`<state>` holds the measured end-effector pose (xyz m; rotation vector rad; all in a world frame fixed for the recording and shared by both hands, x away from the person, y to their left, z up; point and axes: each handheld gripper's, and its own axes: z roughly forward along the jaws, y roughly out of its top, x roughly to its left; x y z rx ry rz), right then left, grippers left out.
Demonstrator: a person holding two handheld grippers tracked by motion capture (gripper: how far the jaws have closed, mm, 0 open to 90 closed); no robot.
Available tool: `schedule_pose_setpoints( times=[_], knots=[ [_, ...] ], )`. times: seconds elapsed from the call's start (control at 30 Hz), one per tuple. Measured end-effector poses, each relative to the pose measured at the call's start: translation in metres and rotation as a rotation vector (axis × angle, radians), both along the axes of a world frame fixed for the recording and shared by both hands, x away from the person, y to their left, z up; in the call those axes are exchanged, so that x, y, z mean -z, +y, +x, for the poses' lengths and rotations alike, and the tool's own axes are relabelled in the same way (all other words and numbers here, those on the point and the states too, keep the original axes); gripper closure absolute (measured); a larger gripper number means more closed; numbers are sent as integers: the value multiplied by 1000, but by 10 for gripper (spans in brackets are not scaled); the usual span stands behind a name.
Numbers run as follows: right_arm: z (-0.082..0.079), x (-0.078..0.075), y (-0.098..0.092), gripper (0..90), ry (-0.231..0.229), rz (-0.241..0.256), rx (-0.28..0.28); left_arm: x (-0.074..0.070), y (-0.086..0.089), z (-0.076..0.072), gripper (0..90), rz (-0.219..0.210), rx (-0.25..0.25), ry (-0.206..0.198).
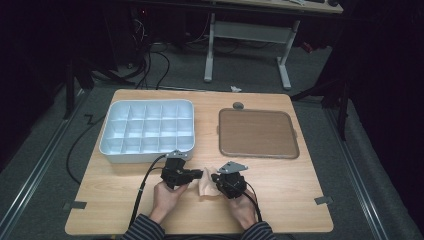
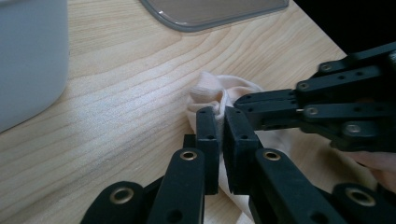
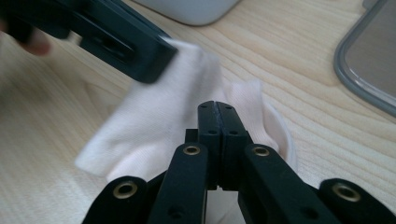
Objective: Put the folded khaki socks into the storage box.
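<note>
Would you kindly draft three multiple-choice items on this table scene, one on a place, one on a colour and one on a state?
1. Where does the pale cloth lie?
A. In the divided tray
B. On the table between the two grippers
C. On the brown lid

2. What colour is the divided tray?
A. White
B. Red
C. Green

3. How do the right gripper jaws stand?
A. Wide open
B. Shut on the cloth
C. Shut on the tray rim

Key: 1 B, the high view shows it on the wood between the left gripper and the right one; 2 A, its walls read white; 3 B, the right gripper view shows the jaws together with cloth pinched.
</note>
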<state>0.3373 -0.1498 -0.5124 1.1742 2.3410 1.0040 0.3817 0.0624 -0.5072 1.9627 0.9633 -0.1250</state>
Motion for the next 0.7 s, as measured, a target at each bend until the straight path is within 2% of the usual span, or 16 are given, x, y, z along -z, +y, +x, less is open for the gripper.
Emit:
schedule_pose_setpoints(
  times=[0.03, 0.13, 0.37, 0.57, 0.7],
  knots=[
    [1, 2, 0, 898, 11, -1, 9, -2, 2, -1, 858, -14, -2, -2],
    [2, 7, 0, 898, 20, -15, 0, -3, 3, -3, 858, -17, 2, -6],
    [3, 8, 3, 899, 26, -21, -9, -5, 2, -4, 858, -46, 5, -14],
    [3, 8, 9, 899, 27, -34, -36, -6, 2, -4, 859, -74, 11, -22],
    [1, 8, 14, 899, 44, -28, -68, -7, 3, -5, 860, -86, 16, -30]
  ],
)
